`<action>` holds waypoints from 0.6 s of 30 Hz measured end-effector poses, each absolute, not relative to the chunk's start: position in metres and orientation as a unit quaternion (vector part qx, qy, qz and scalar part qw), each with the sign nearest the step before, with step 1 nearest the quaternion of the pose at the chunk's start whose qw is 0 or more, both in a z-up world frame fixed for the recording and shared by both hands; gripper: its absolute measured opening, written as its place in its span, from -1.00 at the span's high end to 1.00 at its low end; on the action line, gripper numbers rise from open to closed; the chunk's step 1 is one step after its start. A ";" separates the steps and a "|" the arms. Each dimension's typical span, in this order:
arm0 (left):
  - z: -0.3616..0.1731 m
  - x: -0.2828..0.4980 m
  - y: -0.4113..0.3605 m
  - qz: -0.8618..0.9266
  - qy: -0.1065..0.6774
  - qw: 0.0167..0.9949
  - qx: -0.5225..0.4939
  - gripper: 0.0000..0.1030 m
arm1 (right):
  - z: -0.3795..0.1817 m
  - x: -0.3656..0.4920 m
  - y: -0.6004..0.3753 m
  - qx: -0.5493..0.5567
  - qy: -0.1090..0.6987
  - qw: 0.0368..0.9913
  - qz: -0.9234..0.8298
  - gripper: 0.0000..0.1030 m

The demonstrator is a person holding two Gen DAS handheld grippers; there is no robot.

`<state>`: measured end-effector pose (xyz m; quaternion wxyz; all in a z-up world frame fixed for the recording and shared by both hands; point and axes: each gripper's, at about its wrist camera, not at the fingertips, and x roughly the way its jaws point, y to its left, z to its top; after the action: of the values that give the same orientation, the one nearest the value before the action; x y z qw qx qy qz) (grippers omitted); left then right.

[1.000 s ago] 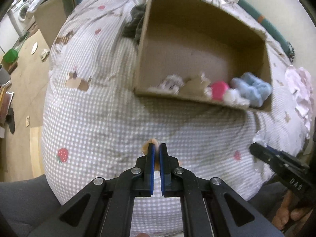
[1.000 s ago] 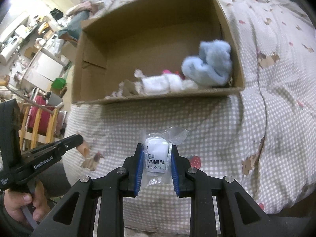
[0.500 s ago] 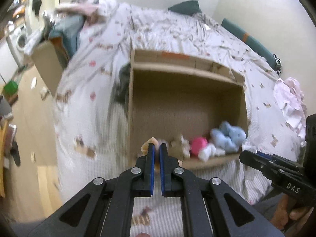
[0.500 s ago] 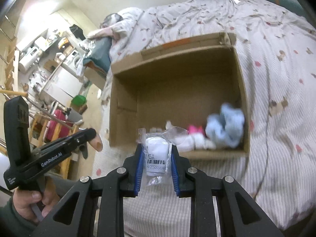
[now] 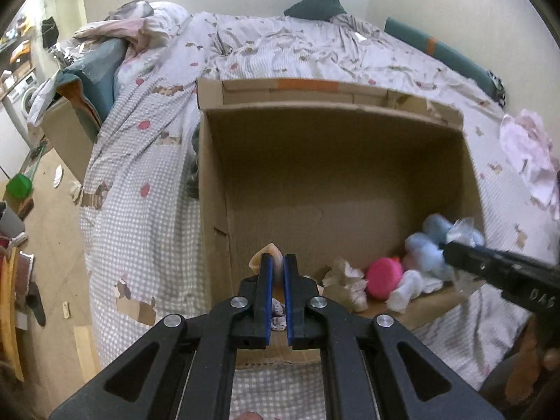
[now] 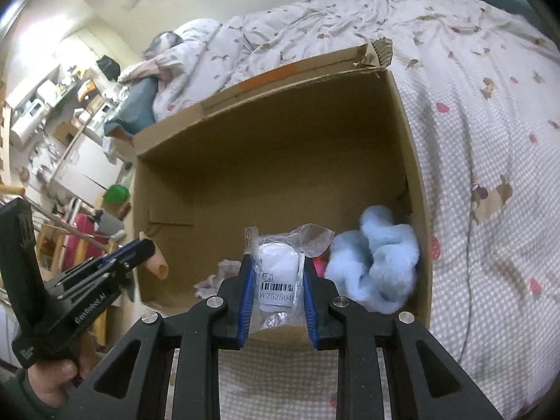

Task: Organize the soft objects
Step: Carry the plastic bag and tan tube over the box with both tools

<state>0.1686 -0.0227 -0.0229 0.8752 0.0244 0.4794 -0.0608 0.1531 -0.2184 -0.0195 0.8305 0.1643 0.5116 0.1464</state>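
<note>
Right wrist: claw (image 6: 276,274) grips clear barcoded bag (image 6: 279,273), white inside.

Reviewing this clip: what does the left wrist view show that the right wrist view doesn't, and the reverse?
Left wrist only: the pink ball in the box, and pale pink clothing on the bed.

Right wrist only: the barcode label on the bagged white item held by the right gripper.

Both: the cardboard box, the blue plush, and the left gripper pinching a peach item.
</note>
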 end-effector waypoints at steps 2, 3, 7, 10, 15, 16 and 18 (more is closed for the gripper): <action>-0.029 0.170 -0.023 -0.059 0.479 0.875 0.033 0.89 | -0.026 0.154 -0.218 0.159 0.519 0.828 0.139 0.48; -0.031 0.171 -0.022 -0.059 0.481 0.874 0.030 0.89 | -0.029 0.153 -0.216 0.155 0.523 0.827 0.136 0.48; -0.031 0.173 -0.015 -0.065 0.486 0.872 -0.004 0.89 | -0.035 0.150 -0.213 0.139 0.530 0.826 0.131 0.48; -0.027 0.172 -0.016 -0.068 0.480 0.875 -0.003 0.89 | -0.037 0.149 -0.210 0.133 0.530 0.828 0.128 0.48; -0.025 0.170 -0.020 -0.071 0.475 0.877 0.005 0.89 | -0.037 0.148 -0.207 0.128 0.524 0.832 0.126 0.48; -0.025 0.169 -0.020 -0.071 0.475 0.877 0.005 0.89 | -0.037 0.148 -0.207 0.128 0.522 0.834 0.126 0.48; -0.025 0.168 -0.020 -0.071 0.475 0.877 0.008 0.89 | -0.036 0.148 -0.208 0.130 0.519 0.836 0.125 0.48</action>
<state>0.1682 -0.0203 -0.0254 0.8773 0.0077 0.4745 -0.0715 0.1479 -0.2079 -0.0356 0.8357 0.1302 0.5187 0.1250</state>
